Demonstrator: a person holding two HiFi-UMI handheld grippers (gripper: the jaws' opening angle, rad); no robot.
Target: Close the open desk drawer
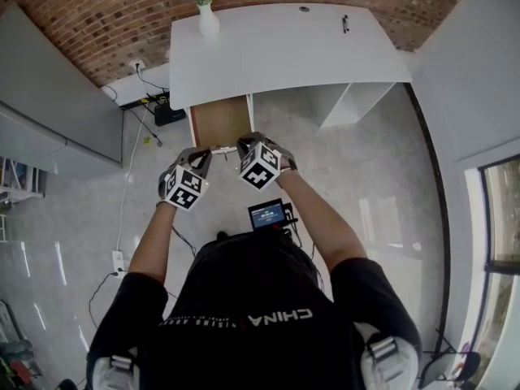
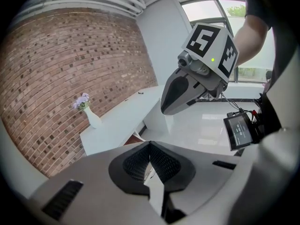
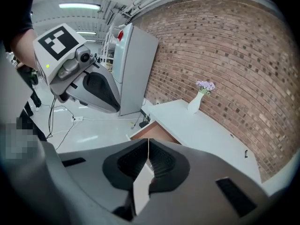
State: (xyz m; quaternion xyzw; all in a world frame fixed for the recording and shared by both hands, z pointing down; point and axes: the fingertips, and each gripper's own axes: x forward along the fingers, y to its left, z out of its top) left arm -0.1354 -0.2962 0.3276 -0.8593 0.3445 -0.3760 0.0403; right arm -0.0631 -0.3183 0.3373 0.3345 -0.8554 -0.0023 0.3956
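Note:
The white desk [image 1: 284,51] stands against the brick wall, and its drawer [image 1: 221,120] is pulled out at the left, showing a brown inside. Its white front edge [image 1: 221,148] lies right at my two grippers. My left gripper [image 1: 204,154] and right gripper [image 1: 244,145] sit side by side at that front edge, both shut with nothing between the jaws. In the left gripper view the left gripper [image 2: 150,147] has its pads pressed together and the right gripper's body [image 2: 185,92] hangs above. In the right gripper view the right gripper [image 3: 148,144] points over the drawer [image 3: 154,131].
A white vase with purple flowers [image 1: 207,10] stands on the desk's far left corner, and a small dark object [image 1: 345,24] lies at its right. A grey cabinet [image 1: 57,96] is on the left. Cables and a power strip [image 1: 158,104] lie on the floor beside the drawer.

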